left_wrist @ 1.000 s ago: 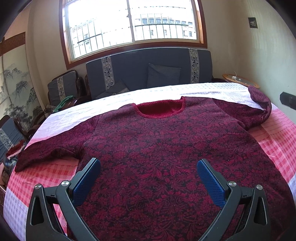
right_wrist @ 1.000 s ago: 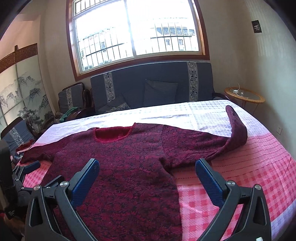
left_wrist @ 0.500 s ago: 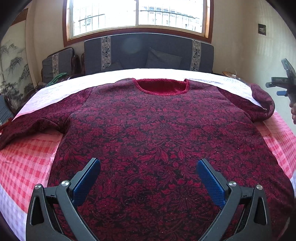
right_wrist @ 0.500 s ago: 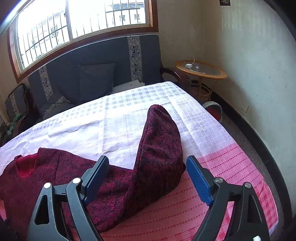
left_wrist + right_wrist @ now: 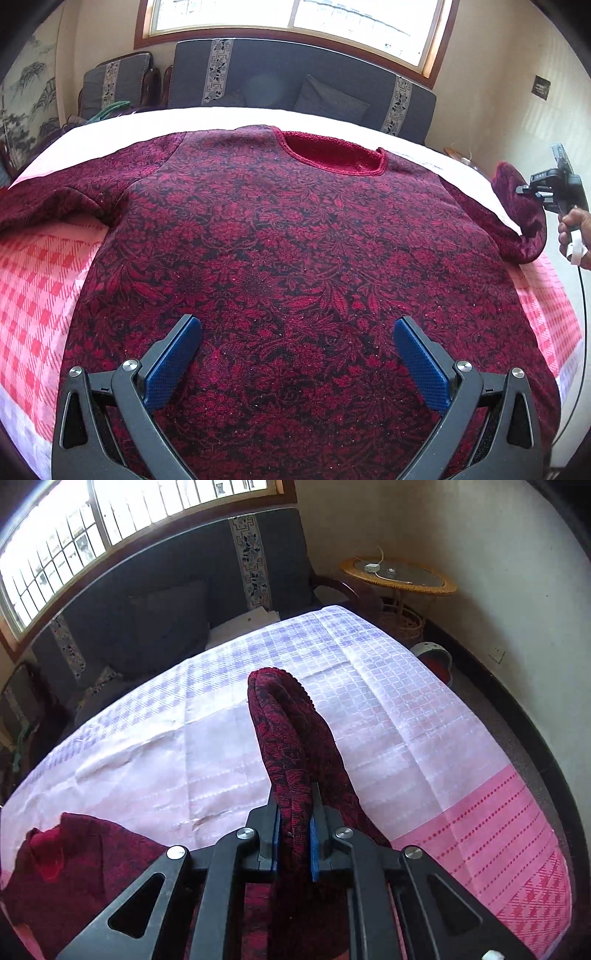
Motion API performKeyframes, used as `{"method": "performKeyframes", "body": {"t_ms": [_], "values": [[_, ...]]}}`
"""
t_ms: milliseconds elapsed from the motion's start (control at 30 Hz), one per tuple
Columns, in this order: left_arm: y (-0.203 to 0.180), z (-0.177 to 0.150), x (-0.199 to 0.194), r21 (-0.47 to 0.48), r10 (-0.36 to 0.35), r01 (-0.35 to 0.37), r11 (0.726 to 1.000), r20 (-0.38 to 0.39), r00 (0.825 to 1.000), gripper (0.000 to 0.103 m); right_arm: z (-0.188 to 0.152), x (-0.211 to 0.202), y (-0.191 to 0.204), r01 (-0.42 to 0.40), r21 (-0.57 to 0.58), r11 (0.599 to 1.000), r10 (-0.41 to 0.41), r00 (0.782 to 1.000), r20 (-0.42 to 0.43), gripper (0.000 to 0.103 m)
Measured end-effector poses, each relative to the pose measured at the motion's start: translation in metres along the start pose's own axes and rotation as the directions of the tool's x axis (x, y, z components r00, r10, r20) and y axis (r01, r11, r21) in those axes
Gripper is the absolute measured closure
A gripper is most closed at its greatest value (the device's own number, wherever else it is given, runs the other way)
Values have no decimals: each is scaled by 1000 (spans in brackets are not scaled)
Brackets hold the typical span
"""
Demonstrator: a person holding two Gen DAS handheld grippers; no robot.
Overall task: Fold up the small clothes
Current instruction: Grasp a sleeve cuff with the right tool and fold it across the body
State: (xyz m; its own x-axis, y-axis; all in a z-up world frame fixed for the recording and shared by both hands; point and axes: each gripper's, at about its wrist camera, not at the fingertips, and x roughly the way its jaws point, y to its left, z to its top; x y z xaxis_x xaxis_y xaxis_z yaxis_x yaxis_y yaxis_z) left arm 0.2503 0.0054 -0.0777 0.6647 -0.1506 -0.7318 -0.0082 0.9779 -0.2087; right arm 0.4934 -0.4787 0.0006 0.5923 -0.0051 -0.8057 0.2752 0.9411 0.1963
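A dark red floral sweater [image 5: 295,251] lies flat, front up, on a pink and white checked bed sheet [image 5: 33,280], its red collar [image 5: 332,155] at the far side. My left gripper [image 5: 297,332] is open and empty above the sweater's lower body. My right gripper [image 5: 293,827] is shut on the sweater's right sleeve [image 5: 291,738], whose cuff end sticks up past the fingers. In the left wrist view the right gripper [image 5: 532,190] shows at the far right, at the raised sleeve [image 5: 524,221].
A dark sofa [image 5: 295,85] with cushions runs along the bed's far side under a window. A round wicker side table [image 5: 397,578] stands in the right corner by the wall. A dark armchair [image 5: 114,85] stands at the far left.
My right gripper moved to the right sleeve and shut on it. My left gripper moved closer over the sweater's body and stayed open.
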Motion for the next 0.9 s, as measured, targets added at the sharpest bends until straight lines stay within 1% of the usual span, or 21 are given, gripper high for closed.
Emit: {"method": "performKeyframes", "body": {"t_ms": [67,100,167,200,267,333,400,467,533,567,600,633,667,700,733,767,800,833,867,900], "values": [[2,-1,-5,-6,-3,3,1000,15,1000,0,-11,-21,28,-97,-17,995,98,994,44,93],[3,-1,-9,-11,-2,3,1000,27,1000,0,-18,-32,48,-165,-33,986,167,984,62,93],[9,-1,-20,-27,4,-2,1000,56,998,0,-31,-49,95,-270,-70,960,275,958,83,93],[12,-1,-25,-32,7,-5,999,63,998,0,-38,-55,120,-327,-92,941,334,939,84,93],[21,2,-37,-42,18,-15,999,71,997,0,-58,-65,171,-434,-130,892,445,892,79,93],[33,5,-49,-56,43,-38,998,93,995,0,-85,-72,223,-511,-192,838,529,847,56,93],[46,7,-59,-65,64,-56,996,113,992,0,-117,-72,272,-542,-267,797,567,823,23,93],[60,9,-65,-77,83,-74,994,120,989,0,-150,-62,314,-579,-313,753,600,799,-33,93],[74,10,-67,-95,91,-80,992,111,990,0,-182,-49,345,-585,-358,728,599,796,-83,93],[80,10,-67,-107,93,-81,991,107,990,0,-197,-41,357,-596,-378,709,603,789,-114,93],[86,11,-67,-117,93,-81,990,100,991,0,-210,-32,367,-599,-393,697,595,790,-147,93],[92,13,-67,-126,89,-77,989,92,992,0,-221,-25,372,-596,-403,694,580,795,-177,87],[97,15,-66,-135,86,-74,988,87,992,0,-233,-20,373,-604,-403,688,573,792,-209,87],[101,17,-67,-143,83,-70,987,85,993,0,-240,-17,373,-626,-392,675,580,778,-244,82],[105,19,-67,-151,77,-63,986,88,993,0,-244,-17,370,-641,-378,668,586,766,-263,70],[106,23,-64,-158,71,-56,986,92,993,0,-245,-20,364,-655,-364,663,600,755,-265,61],[110,28,-64,-161,56,-41,986,88,995,0,-244,-26,353,-670,-345,658,623,741,-250,47],[112,34,-62,-162,33,-21,987,76,997,0,-241,-34,340,-689,-322,649,655,722,-223,35],[115,40,-61,-168,9,2,986,64,998,0,-237,-42,325,-703,-299,645,682,706,-190,32],[117,46,-60,-179,-14,24,984,57,998,0,-233,-49,308,-712,-276,646,698,697,-166,32]]}}
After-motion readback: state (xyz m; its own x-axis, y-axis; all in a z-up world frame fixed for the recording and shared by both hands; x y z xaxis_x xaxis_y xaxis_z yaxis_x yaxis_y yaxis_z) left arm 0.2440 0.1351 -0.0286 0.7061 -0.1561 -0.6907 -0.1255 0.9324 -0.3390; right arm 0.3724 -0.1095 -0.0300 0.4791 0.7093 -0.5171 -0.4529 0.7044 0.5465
